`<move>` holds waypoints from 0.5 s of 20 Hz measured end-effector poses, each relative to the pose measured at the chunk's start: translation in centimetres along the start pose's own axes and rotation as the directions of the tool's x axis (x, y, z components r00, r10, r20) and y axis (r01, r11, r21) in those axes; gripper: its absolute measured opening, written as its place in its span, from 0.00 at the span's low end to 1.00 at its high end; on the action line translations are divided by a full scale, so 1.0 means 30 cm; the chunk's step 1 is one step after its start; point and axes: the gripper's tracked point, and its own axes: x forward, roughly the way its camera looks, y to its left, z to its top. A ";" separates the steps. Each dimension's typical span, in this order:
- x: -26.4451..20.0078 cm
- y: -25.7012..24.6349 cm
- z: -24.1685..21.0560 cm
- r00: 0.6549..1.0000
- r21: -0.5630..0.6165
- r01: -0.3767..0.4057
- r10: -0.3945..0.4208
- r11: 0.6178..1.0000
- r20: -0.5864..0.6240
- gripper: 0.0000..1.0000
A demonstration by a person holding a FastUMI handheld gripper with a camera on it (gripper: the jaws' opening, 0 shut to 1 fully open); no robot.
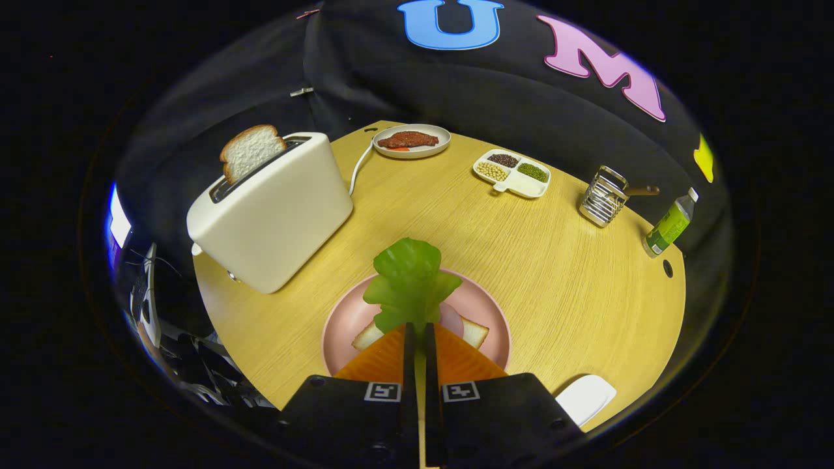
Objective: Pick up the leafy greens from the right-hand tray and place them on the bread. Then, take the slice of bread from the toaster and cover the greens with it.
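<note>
Two fingers of the tool [417,329] clamped on leafy greens [410,281], above bread [474,332] on pink plate [345,319]

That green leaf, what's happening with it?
A person's handheld gripper has its jaws shut on the green lettuce leaf, holding it over the bread slice on the round pink plate. Another white bread slice stands in the cream toaster on the wooden table.

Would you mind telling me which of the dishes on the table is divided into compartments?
The white rectangular dish beyond the fingers, holding separate beans; the pink plate and meat plate are undivided. The gripper pinches the leafy greens.
</note>
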 end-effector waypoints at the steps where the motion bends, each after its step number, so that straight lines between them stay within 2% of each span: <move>1: 0.008 -0.014 -0.008 1.000 0.002 0.023 -0.023 1.000 -0.004 0.21; 3: 0.008 -0.014 0.000 0.999 0.012 0.042 -0.042 0.999 0.020 0.62; 5: -0.007 -0.008 0.018 0.997 0.018 0.051 -0.052 0.999 0.054 0.92; 7: -0.041 0.001 0.054 0.993 0.019 0.056 -0.058 0.998 0.107 0.96; 10: -0.138 0.051 0.136 0.976 0.039 0.021 -0.029 0.999 0.214 0.96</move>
